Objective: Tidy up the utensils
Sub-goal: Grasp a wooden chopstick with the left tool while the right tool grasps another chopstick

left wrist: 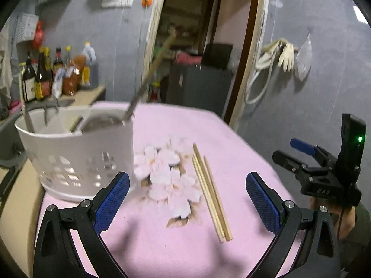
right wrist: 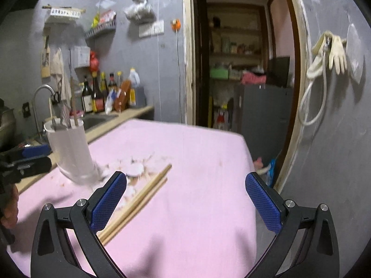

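Through the left wrist camera, your left gripper (left wrist: 187,199) gapes wide and empty above the chopsticks (left wrist: 212,194) lying on the pink cloth (left wrist: 231,143), beside the white holder (left wrist: 76,157); lower squarely over their middle.

Through the right wrist camera, your right gripper (right wrist: 185,199) also hangs wide, empty; keep it clear.

On the table (left wrist: 231,134) a utensil holder (left wrist: 76,153) stands to the left, with utensils upright in it. Three chopsticks (left wrist: 211,192) lie side by side to its right, near the middle. Behind the holder runs a counter with a sink (right wrist: 97,119) and a row of bottles (right wrist: 102,92); a doorway (right wrist: 241,58) opens behind the table.
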